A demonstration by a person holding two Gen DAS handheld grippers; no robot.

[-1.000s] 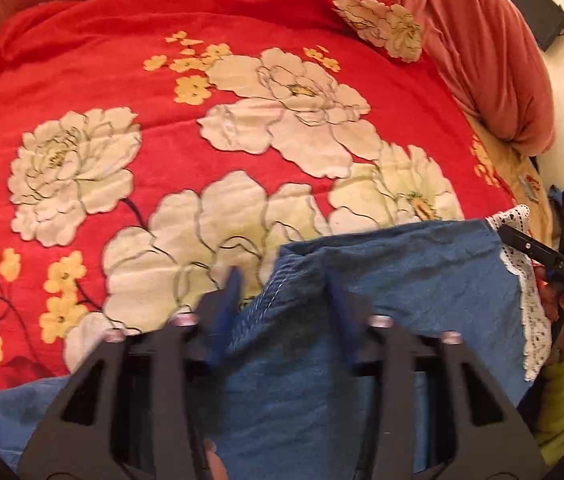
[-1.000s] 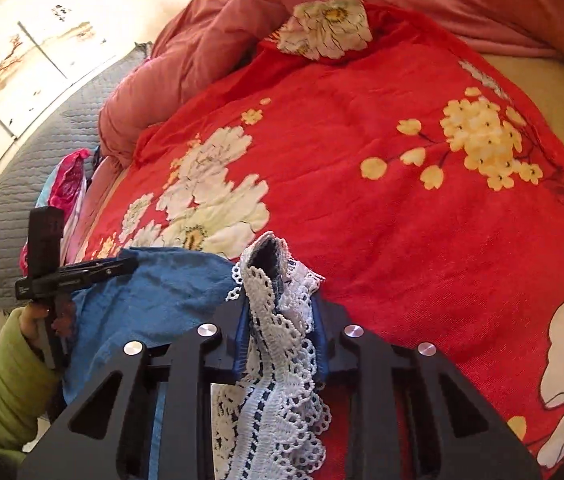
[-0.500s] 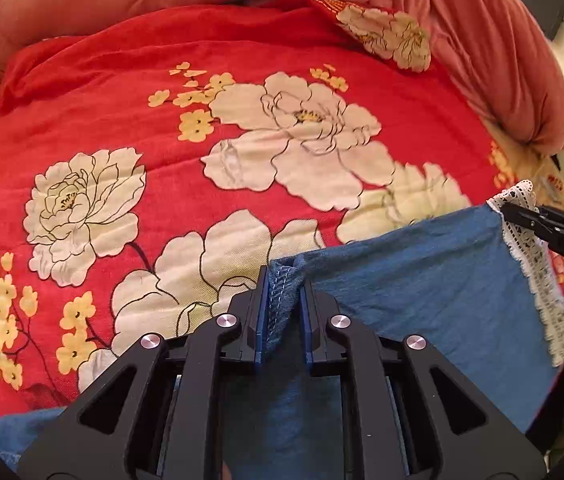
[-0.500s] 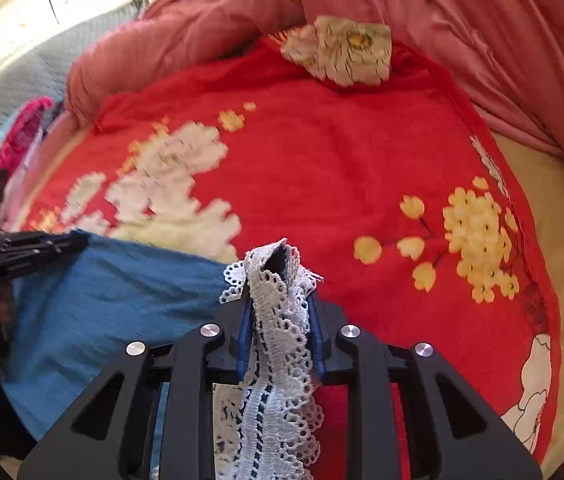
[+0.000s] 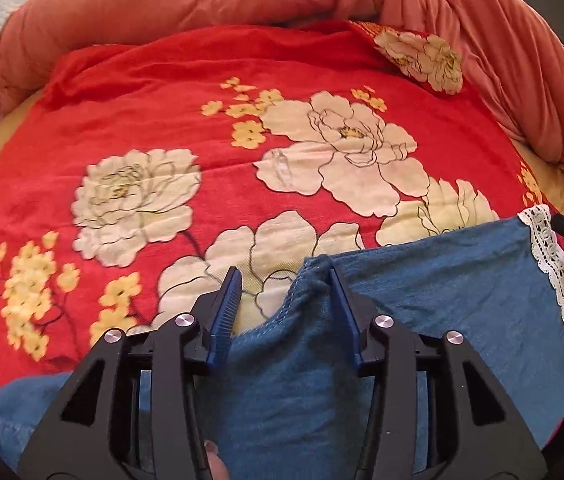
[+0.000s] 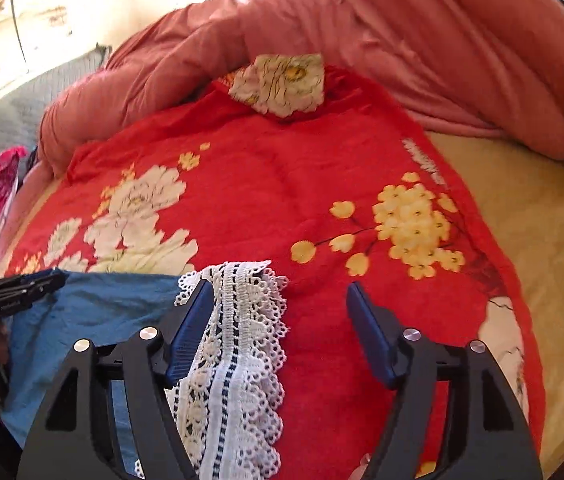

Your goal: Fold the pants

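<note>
left gripper jaws apart, pants corner between, right gripper jaws apart, lace hem between

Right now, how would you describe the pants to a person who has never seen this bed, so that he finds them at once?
Look at the bed with the red flowered blanket and the pink quilt bunched at its far end. On the near part of the blanket lie the pants, between the open left gripper and right gripper. They alone are blue denim, edged with white lace trim.
</note>
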